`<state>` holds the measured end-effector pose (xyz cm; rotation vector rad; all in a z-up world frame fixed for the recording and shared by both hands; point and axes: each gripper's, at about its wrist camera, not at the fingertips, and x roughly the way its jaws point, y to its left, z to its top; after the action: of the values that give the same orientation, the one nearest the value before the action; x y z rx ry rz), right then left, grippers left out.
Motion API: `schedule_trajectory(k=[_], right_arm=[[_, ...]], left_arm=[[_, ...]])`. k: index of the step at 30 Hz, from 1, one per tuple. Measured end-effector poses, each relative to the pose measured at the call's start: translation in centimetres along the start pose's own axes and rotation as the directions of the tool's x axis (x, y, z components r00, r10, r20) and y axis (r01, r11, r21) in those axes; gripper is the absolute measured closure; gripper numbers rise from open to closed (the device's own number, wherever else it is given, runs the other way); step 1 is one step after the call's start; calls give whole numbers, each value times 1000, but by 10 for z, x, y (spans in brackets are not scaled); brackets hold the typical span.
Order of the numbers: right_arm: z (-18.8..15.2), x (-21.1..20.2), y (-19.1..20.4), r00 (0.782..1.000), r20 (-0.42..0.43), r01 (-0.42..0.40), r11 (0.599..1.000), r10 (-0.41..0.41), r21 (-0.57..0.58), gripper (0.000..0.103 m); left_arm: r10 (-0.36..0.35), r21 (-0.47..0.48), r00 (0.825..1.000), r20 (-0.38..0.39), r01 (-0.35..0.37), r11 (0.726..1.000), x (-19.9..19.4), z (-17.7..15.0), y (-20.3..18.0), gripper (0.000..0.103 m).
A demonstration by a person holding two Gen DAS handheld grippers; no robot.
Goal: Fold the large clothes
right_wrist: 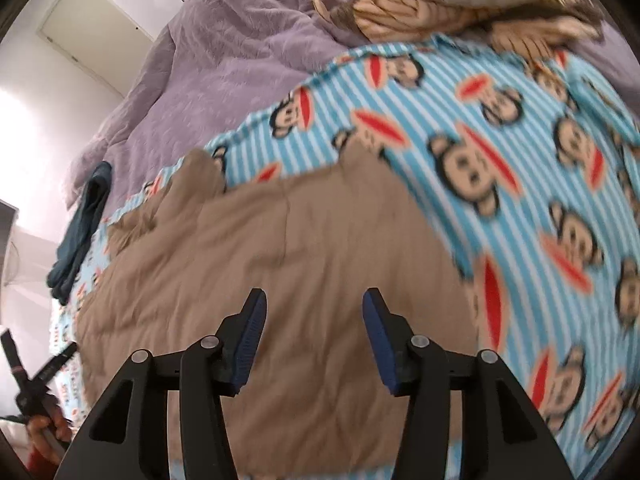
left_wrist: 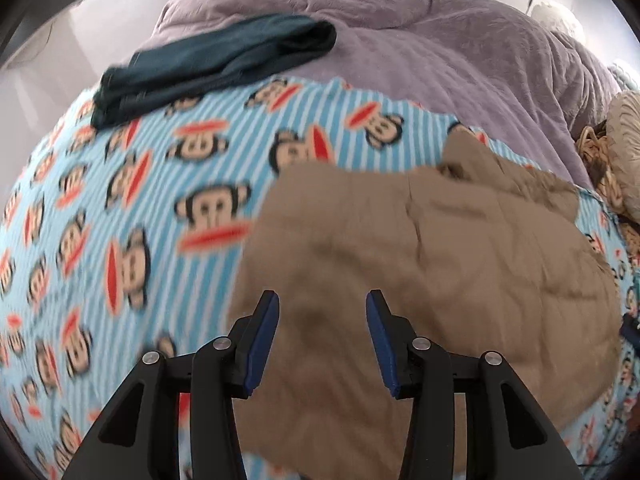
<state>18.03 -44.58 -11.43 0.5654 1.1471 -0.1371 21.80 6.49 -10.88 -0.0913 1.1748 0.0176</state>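
A tan-brown garment [left_wrist: 432, 248] lies folded flat on a blue striped blanket with monkey faces [left_wrist: 160, 208]. My left gripper [left_wrist: 322, 304] hovers above the garment's near left part, its blue pads apart and nothing between them. In the right wrist view the same tan garment [right_wrist: 280, 256] fills the middle, and my right gripper [right_wrist: 314, 302] hangs over its near part, jaws apart and empty. The left gripper's tool [right_wrist: 24, 372] shows at the far left edge of that view, in a hand.
A folded dark teal garment [left_wrist: 216, 64] rests at the far left edge of the monkey blanket [right_wrist: 520, 152]. A lilac fleece cover [left_wrist: 420, 48] spreads behind. A tan fringed bag or cushion [right_wrist: 440, 4] lies at the far right. White wall and door [right_wrist: 92, 24] stand beyond the bed.
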Motion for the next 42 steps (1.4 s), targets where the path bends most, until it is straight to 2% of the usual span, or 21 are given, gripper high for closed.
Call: schedule_trajectory(k=[1, 3, 4, 7, 11, 13, 15, 21, 22, 23, 29, 36, 39, 42], right_arm=[[-10, -3, -2, 1000, -14, -11, 1000, 11, 19, 45], [-29, -9, -6, 999, -31, -36, 998, 37, 51, 42], [-39, -12, -7, 998, -40, -46, 997, 49, 60, 40], [-62, -19, -7, 996, -64, -58, 997, 62, 59, 31], [-88, -19, -7, 991, -104, -79, 995, 86, 68, 29], [-96, -16, -9, 988, -121, -82, 993, 92, 89, 27], [-104, -12, -12, 983, -139, -106, 986, 123, 127, 17], [-116, -7, -11, 971, -169, -145, 978, 170, 149, 16], [-116, -5, -11, 968, -173, -153, 976, 180, 157, 3], [-116, -4, -12, 966, -176, -160, 973, 189, 168, 1], [-116, 2, -14, 955, -159, -206, 947, 250, 248, 0], [-115, 10, -15, 946, -185, -208, 936, 266, 284, 0], [-118, 15, -20, 935, -183, -235, 915, 305, 327, 0], [-121, 19, -23, 929, -178, -250, 905, 324, 344, 0]], left_arm=[[1, -7, 1000, -13, -1, 1000, -2, -9, 0, 33], [5, -30, 1000, -11, -5, 1000, -8, -26, -1, 6], [7, -34, 1000, 9, -7, 999, -13, -35, -2, 6], [5, -31, 1000, -7, -5, 1000, -18, -53, -5, 5], [-19, -63, 999, -41, 16, 998, -17, -73, -6, 5], [-21, -77, 998, -54, 17, 997, -15, -80, -6, 1], [-27, -86, 997, -68, 21, 996, -14, -85, -6, 1], [-36, -118, 994, -99, 24, 993, -9, -96, -6, 1], [-37, -121, 994, -105, 24, 992, -8, -97, -7, 1], [-37, -118, 993, -111, 24, 993, -6, -97, -8, 1], [-25, -91, 992, -124, 14, 996, -3, -98, -15, 1], [0, -48, 993, -117, -6, 999, -1, -96, -15, 1], [-39, -53, 991, -127, 33, 998, 2, -97, -10, 1], [-171, -143, 978, -121, 153, 978, 4, -101, 3, 1]])
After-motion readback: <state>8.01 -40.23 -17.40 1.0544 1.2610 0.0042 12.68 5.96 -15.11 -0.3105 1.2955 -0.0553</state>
